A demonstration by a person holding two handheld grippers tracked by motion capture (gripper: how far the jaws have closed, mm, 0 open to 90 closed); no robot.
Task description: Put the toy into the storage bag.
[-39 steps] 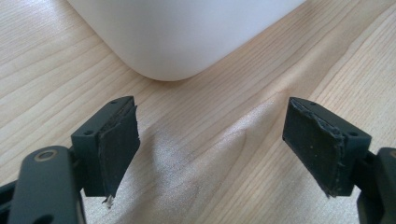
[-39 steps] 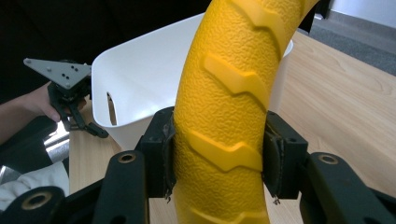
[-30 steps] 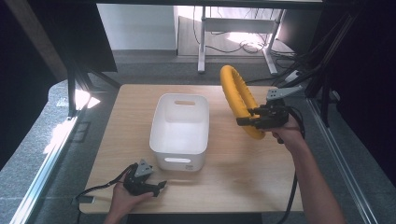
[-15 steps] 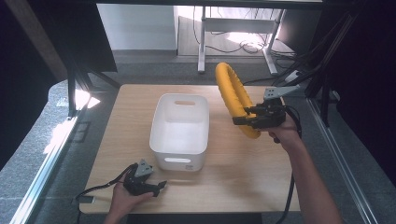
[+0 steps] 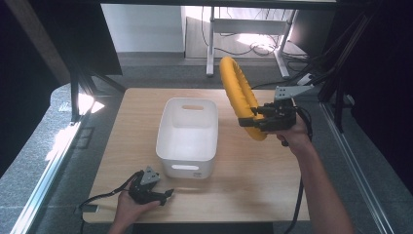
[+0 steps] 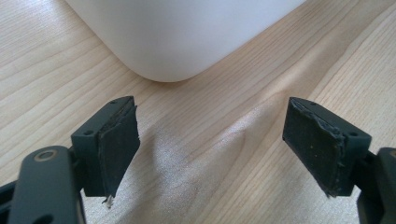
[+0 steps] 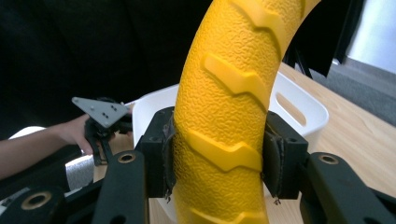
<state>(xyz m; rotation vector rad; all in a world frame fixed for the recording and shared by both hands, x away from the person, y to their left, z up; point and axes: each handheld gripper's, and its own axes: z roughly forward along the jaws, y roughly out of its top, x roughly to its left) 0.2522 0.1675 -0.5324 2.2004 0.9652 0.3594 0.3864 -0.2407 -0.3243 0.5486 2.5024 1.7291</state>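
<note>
gripping yellow ring (image 5: 239,100) (right tongs (image 5: 251,116))

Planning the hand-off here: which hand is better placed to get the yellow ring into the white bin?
Right. The right gripper is already clamped on the yellow ring, held in the air beside the white bin. The left gripper rests open on the table before the bin, holding nothing.
</note>
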